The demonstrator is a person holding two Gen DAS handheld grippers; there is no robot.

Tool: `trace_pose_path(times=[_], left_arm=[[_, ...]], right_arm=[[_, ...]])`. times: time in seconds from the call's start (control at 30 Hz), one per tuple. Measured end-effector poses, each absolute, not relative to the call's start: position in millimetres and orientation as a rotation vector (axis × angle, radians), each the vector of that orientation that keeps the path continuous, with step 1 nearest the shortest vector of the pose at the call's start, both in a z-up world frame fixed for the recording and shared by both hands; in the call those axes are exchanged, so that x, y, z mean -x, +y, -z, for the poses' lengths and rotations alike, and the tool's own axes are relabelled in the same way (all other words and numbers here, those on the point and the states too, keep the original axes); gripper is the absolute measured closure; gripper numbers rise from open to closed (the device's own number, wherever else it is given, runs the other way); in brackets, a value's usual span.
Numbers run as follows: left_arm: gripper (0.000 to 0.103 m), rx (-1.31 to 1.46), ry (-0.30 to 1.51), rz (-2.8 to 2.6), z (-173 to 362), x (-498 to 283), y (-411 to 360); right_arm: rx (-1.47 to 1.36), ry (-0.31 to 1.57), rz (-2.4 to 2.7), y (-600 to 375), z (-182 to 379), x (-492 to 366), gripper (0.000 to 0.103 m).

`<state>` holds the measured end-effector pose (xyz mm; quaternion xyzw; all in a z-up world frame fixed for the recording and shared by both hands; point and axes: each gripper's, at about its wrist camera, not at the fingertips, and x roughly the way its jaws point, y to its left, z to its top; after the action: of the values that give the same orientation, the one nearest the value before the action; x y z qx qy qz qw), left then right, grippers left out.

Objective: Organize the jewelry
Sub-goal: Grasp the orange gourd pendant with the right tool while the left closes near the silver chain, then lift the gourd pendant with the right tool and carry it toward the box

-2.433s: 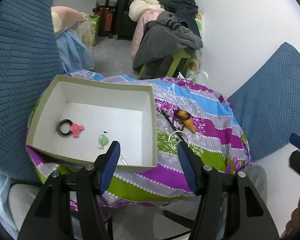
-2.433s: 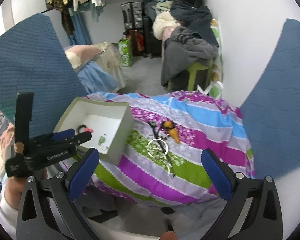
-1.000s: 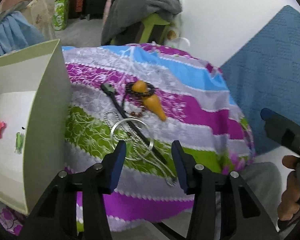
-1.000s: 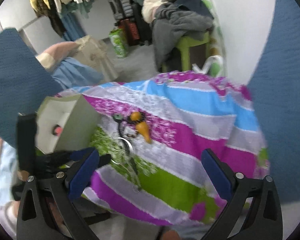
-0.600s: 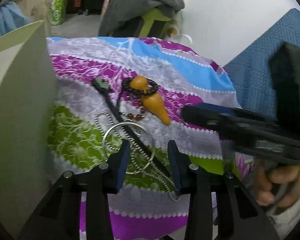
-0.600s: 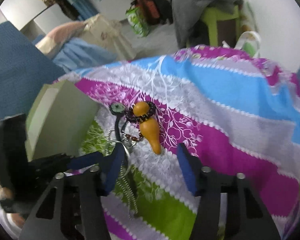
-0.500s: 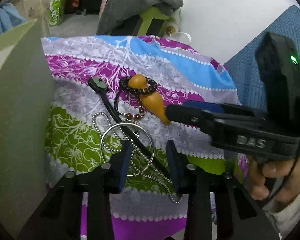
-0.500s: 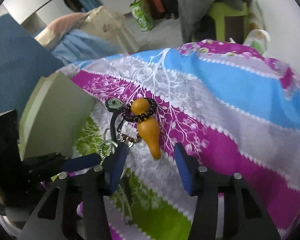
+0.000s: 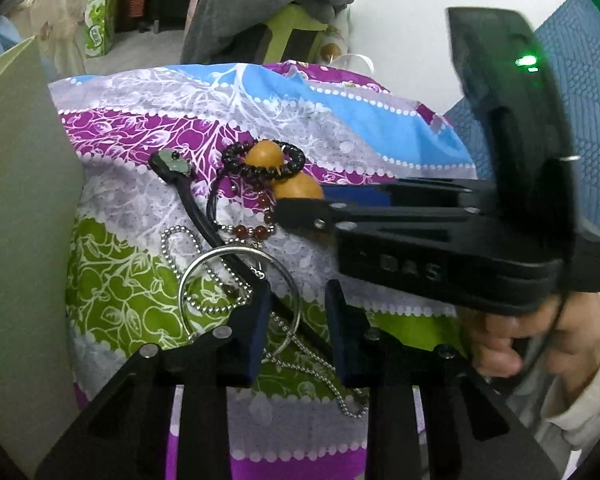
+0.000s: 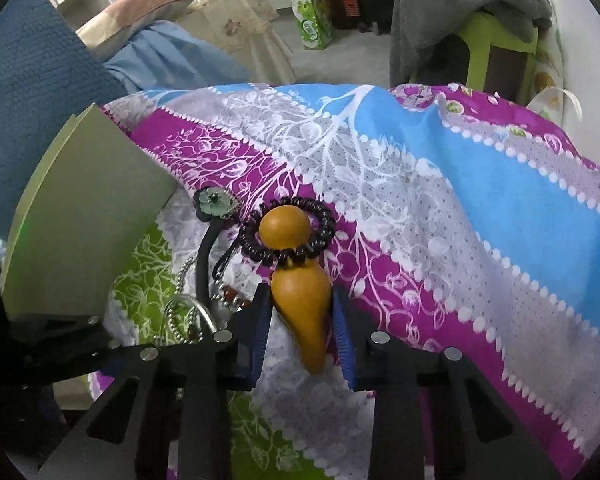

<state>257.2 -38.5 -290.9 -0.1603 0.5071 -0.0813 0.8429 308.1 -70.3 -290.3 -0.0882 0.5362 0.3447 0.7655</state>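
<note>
Your right gripper [image 10: 300, 320]: jaws just narrowed, blue pads flanking the orange gourd pendant [image 10: 300, 296]; contact unclear. The pendant lies on the striped cloth [image 10: 480, 208] beside the box [image 10: 84, 216], long axis along your fingers, taper toward you, round end inside the dark bead bracelet [image 10: 288, 232]. Your left gripper [image 9: 296, 328]: jaws also closing, straddling the silver bangle [image 9: 240, 300] rim and ball chain [image 9: 204, 308], apart.
</note>
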Motion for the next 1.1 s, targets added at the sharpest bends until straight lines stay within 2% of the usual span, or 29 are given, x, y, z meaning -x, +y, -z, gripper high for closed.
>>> trace_pose_path(times=[0.27, 0.37, 0.57, 0.9, 1.1], left_arm=[[0.077, 0.196, 1.077, 0.119, 295.6, -265.0, -57.0], [0.090, 0.146, 1.071, 0.100, 296.9, -265.7, -61.1], [0.099, 0.189, 1.085, 0.110, 296.5, -265.8, -57.4], [0.099, 0.325, 1.060, 0.154, 268.4, -246.2, -44.2], [0.100, 0.369, 1.046, 0.162, 244.5, -223.6, -37.0]], right_arm=[[0.100, 1.204, -0.697, -100.6, 279.8, -298.8, 0.076], [0.091, 1.223, -0.642, -115.1, 279.5, -291.7, 0.076], [0.056, 1.296, -0.577, -134.1, 287.7, -272.5, 0.076], [-0.054, 1.364, -0.476, -154.6, 285.6, -235.4, 0.076], [-0.213, 1.477, -0.414, -164.1, 289.8, -216.8, 0.076]])
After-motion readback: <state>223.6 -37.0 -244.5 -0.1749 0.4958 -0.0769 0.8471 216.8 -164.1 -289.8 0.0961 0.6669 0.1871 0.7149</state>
